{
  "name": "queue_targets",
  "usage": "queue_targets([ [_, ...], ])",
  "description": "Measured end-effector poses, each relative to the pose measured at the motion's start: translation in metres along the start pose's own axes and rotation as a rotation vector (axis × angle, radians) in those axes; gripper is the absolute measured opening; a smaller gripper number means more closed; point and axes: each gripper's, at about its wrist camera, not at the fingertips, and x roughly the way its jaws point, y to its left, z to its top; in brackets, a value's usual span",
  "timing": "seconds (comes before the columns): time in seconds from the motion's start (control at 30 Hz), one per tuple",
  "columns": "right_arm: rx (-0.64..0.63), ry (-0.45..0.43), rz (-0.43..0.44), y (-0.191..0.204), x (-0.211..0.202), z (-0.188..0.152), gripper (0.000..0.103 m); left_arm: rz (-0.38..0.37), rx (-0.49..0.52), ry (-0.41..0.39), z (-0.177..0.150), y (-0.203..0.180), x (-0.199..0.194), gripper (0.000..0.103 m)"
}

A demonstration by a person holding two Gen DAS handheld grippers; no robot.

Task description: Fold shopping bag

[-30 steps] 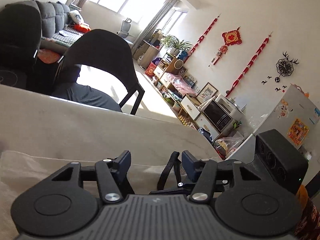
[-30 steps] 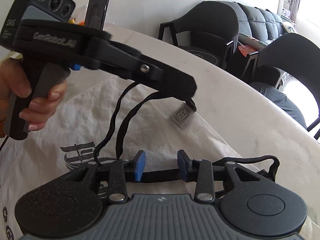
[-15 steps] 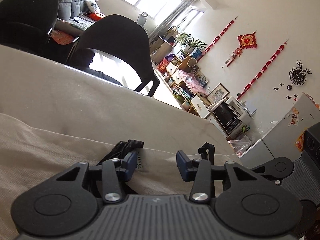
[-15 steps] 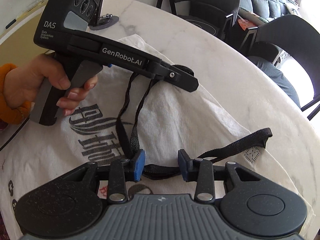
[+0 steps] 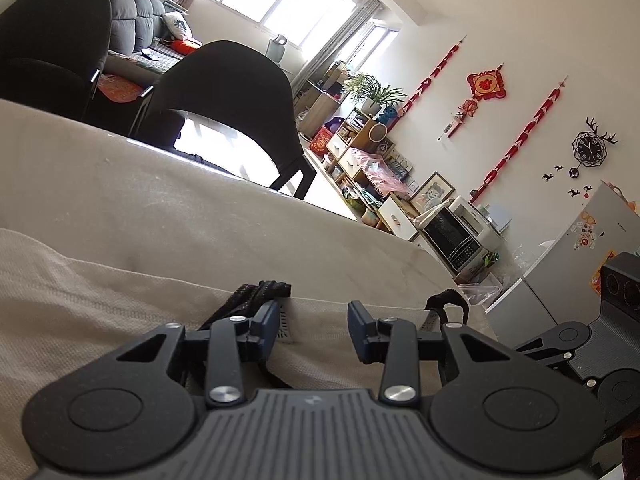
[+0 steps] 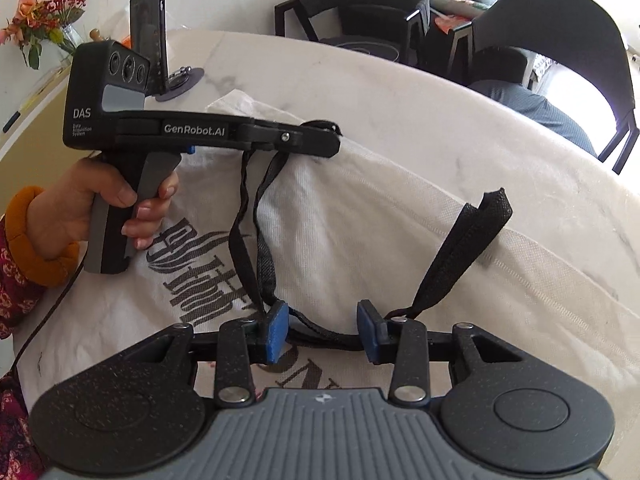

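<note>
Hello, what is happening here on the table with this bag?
A person is folding a white shopping bag on a marble table, with a handheld claw in each hand. The left claw is at the bag's far edge, by its black handles. The right claw stands open, with a black strap across its gap.

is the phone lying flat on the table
No, the phone stands upright in a small stand on the table, behind the left gripper.
</note>
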Motion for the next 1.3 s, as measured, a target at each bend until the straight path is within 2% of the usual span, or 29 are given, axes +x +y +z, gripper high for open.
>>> queue_targets([
  [0.13, 0.045, -0.11, 0.014, -0.026, 0.005, 0.003, 0.04, -0.006, -0.008, -0.001, 0.0, 0.002, -0.001, 0.039],
  [0.2, 0.09, -0.133, 0.017, -0.04, 0.009, 0.003, 0.04, -0.007, -0.01, -0.001, 0.0, 0.002, -0.001, 0.039],
  [0.47, 0.302, -0.241, 0.137, -0.083, -0.005, -0.031, 0.039, -0.026, -0.037, -0.003, 0.0, 0.007, 0.0, 0.039],
  [0.67, 0.302, -0.284, 0.128, -0.084, -0.026, -0.037, 0.042, -0.008, 0.019, -0.001, 0.0, -0.002, -0.001, 0.045],
  [0.87, 0.151, -0.216, 0.001, -0.07, -0.026, -0.02, 0.044, 0.021, 0.126, 0.016, -0.002, -0.025, -0.001, 0.045],
  [0.93, 0.132, -0.197, 0.004, -0.066, -0.024, -0.018, 0.05, 0.032, 0.19, 0.018, -0.004, -0.037, -0.003, 0.047],
  [1.1, 0.067, -0.136, 0.014, -0.047, -0.019, -0.021, 0.051, 0.043, 0.325, 0.057, -0.016, -0.059, 0.004, 0.053],
  [1.17, 0.033, -0.11, 0.015, -0.037, -0.017, -0.024, 0.051, 0.065, 0.342, 0.07, -0.02, -0.06, 0.01, 0.053],
  [1.3, -0.023, -0.057, 0.008, -0.019, -0.013, -0.028, 0.052, 0.062, 0.306, 0.078, -0.021, -0.052, 0.015, 0.054],
])
